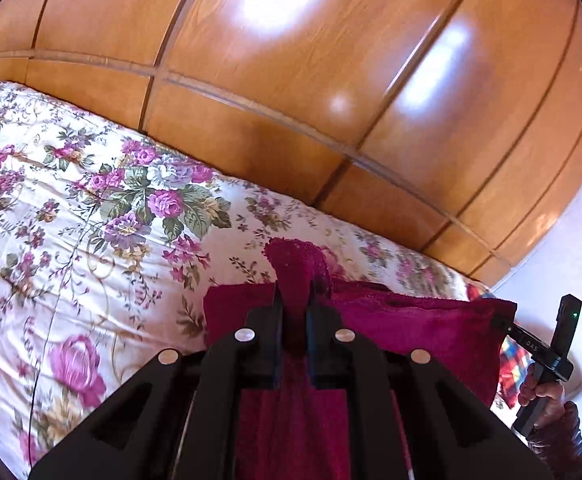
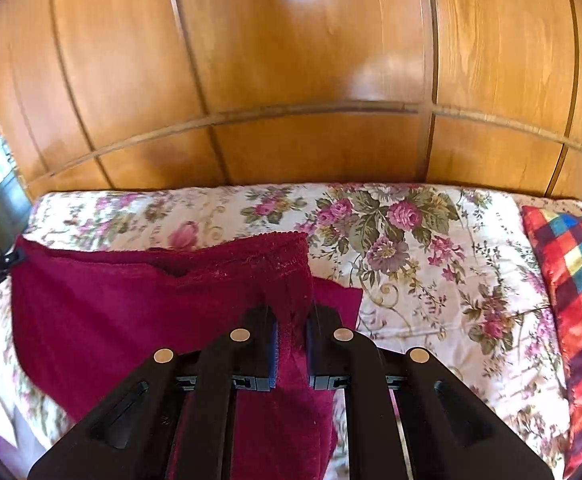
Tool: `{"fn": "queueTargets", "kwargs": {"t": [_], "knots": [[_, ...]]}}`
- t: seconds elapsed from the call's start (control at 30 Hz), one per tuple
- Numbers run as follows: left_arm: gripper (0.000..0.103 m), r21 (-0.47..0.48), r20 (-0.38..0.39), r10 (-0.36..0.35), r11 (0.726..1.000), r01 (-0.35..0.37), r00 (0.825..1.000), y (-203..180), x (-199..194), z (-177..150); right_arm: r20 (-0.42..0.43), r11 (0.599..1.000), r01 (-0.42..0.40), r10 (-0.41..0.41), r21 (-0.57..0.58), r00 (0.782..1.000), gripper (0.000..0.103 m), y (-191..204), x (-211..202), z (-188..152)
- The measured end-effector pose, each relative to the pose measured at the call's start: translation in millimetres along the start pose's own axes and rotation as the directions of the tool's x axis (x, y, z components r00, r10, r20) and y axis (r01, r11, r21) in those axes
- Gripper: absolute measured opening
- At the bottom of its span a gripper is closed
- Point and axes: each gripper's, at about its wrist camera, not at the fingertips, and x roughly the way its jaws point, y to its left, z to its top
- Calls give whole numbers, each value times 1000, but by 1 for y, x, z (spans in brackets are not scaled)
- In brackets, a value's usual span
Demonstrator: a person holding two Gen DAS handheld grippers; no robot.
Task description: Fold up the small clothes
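The left gripper (image 1: 295,312) is clamped on 1 top corner of a dark red towel (image 1: 411,328). The right gripper (image 2: 293,332) is clamped on the other top corner of the same dark red towel (image 2: 131,312). The cloth is pinched between the fingers of each one, so both are gripping it tight.

The towel is held up in the air, stretched from 1 gripper across to the other. It hangs down under both of them, in front of the bed. The top edge sags a little in the middle. A second layer of red cloth shows behind the front one, so it may be doubled over once, but I cannot tell for sure.

I think the folding has only just begun. The towel is up and spread out, which is the getting-ready part. It is not yet laid flat and made small and neat. That is what is left to do.

Now the count:
- 1 dark red towel
- 2 grippers, each held by a hand (image 1: 547,394)
- 1 bed with a flowery bedspread (image 2: 431,264), beyond the grippers
- 1 checkered pillow (image 2: 575,280), far off to the right of the right gripper
- 1 wooden wardrobe (image 2: 291,80) behind the bed

I see no other clothes waiting.
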Motion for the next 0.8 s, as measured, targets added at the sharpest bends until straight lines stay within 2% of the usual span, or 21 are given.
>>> {"fn": "queueTargets", "kwargs": {"t": [0.23, 0.43, 0.53, 0.57, 0.6, 0.63, 0.73, 0.8], "knots": [[8, -10, -77, 89, 996, -90, 993, 16, 59, 9, -87, 998, 62, -60, 12, 994, 9, -5, 64, 5], [8, 17, -135, 173, 985, -173, 976, 24, 103, 11, -157, 995, 92, -85, 40, 984, 9, -14, 101, 0], [16, 49, -172, 217, 976, -212, 961, 25, 119, 6, -177, 995, 94, -87, 32, 980, 9, -14, 104, -4], [19, 44, -174, 214, 977, -209, 961, 27, 120, 5, -174, 995, 89, -81, 36, 981, 10, -15, 103, -4], [30, 34, -175, 206, 979, -203, 963, 29, 119, 3, -171, 996, 82, -74, 45, 983, 13, -16, 99, -4], [35, 11, -170, 197, 980, -198, 965, 32, 114, 2, -165, 995, 84, -75, 49, 983, 19, -16, 95, -3], [41, -30, -158, 162, 985, -168, 974, 39, 96, -1, -129, 995, 79, -70, 65, 989, 54, -18, 76, -8], [42, -21, -139, 146, 988, -150, 979, 43, 75, -13, -115, 995, 63, -55, 73, 992, 55, -19, 60, -17]]}}
